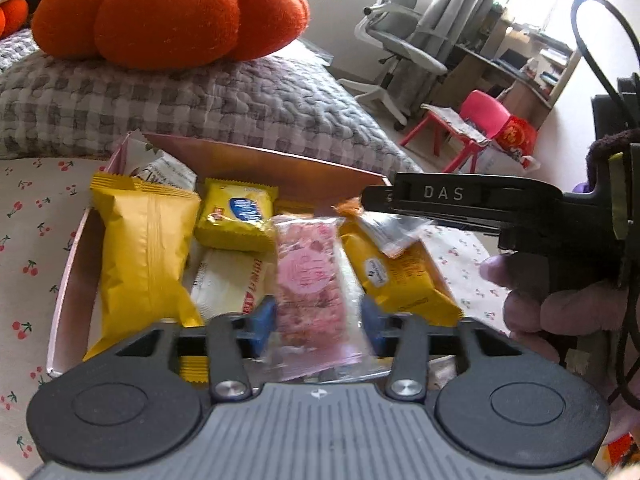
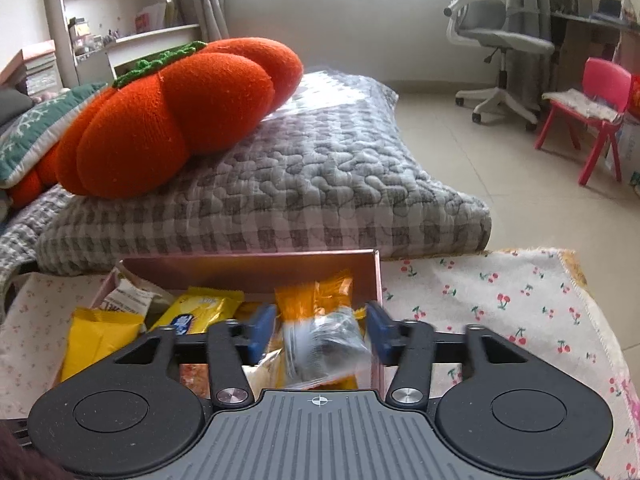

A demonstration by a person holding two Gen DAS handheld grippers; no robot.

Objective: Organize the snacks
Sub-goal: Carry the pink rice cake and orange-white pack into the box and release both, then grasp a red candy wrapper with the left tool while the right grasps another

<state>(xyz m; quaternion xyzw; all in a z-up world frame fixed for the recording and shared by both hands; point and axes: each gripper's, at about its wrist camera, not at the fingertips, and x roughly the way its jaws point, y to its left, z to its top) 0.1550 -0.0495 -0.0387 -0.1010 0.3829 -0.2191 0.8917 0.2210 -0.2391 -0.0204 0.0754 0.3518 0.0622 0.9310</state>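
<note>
A pink cardboard box (image 1: 280,164) on a cherry-print cloth holds several snack packets: a big yellow one (image 1: 144,256), a small yellow one with a blue logo (image 1: 236,216) and a white one with red print (image 1: 228,284). My left gripper (image 1: 318,320) hangs over the box's near side, jaws apart. A blurred pink snack bar in clear wrap (image 1: 312,276) sits loose between its blue pads. My right gripper (image 2: 320,336) is over the box's (image 2: 248,266) right end, also open, with a blurred silver packet (image 2: 324,348) between the pads. In the left wrist view that silver packet (image 1: 384,228) lies on a yellow packet (image 1: 400,276).
Behind the box lies a grey checked quilt (image 2: 320,184) with an orange pumpkin cushion (image 2: 180,112) on it. The cherry-print cloth (image 2: 500,300) stretches right of the box. An office chair (image 2: 496,48) and a pink child's chair (image 2: 596,96) stand on the floor beyond. A hand (image 1: 560,312) holds the right gripper.
</note>
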